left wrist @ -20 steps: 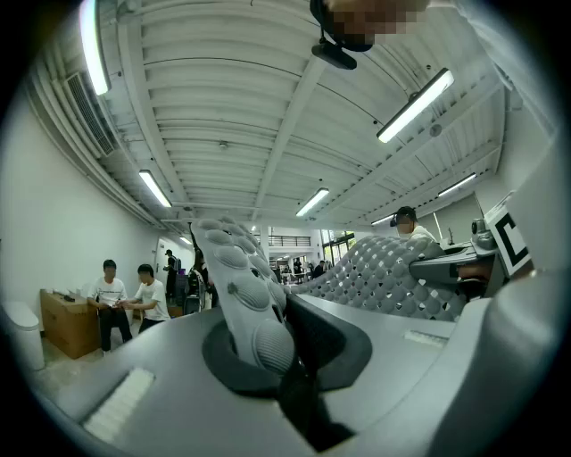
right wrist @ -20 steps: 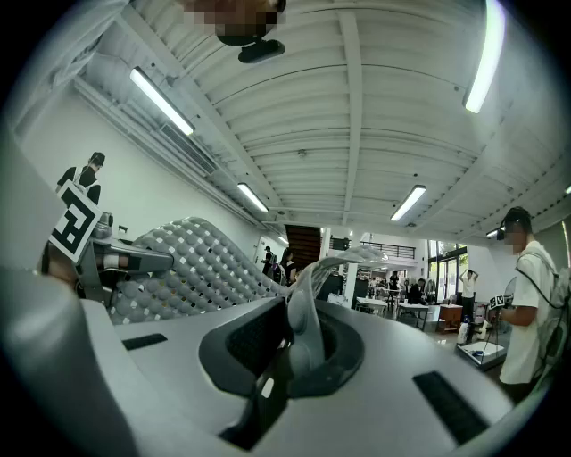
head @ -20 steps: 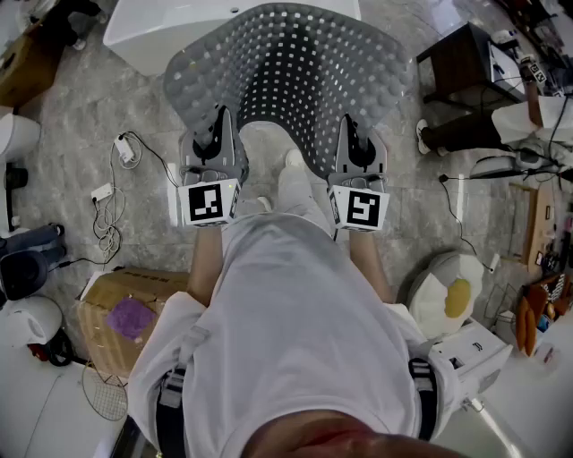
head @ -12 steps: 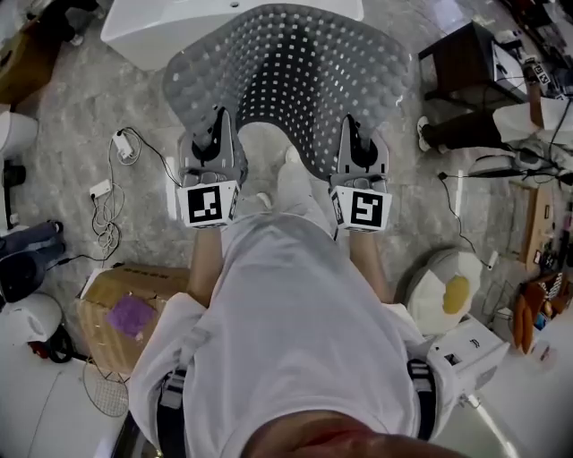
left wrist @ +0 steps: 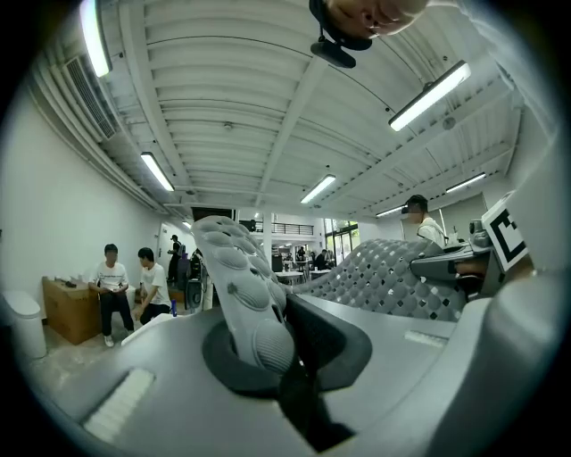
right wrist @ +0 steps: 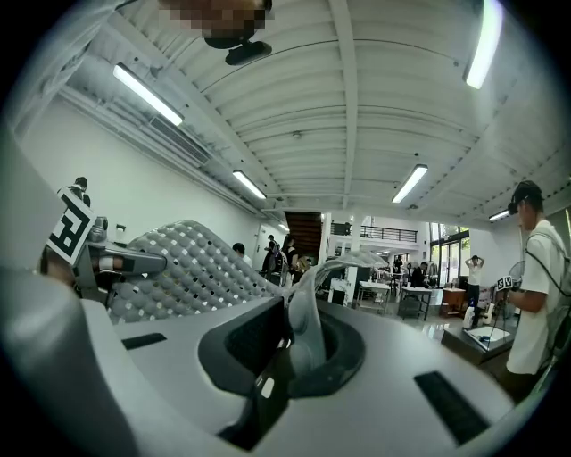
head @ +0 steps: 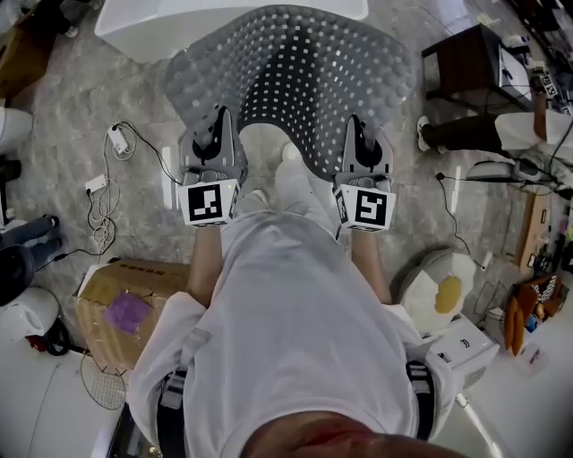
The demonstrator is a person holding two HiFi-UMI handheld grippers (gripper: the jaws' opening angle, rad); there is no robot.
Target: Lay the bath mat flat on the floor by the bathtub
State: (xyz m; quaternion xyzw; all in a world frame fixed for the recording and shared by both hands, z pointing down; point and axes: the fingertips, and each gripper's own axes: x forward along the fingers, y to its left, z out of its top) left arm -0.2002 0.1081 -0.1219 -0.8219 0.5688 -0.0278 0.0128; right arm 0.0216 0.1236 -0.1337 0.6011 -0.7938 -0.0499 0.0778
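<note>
Our left tool [head: 216, 123] and right tool [head: 357, 128] each pinch the bath mat [head: 288, 76] at its near edge; it seems lifted off the floor [head: 98, 98].

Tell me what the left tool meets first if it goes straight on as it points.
The left tool, shut on the bath mat, would push that mat ahead; beyond it likely the white bathtub, though depth is unclear.

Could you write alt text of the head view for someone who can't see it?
Seen from above, a person in white holds a grey perforated bath mat by its near edge, the left gripper and right gripper each clamped on it, with a white bathtub just beyond.
</note>
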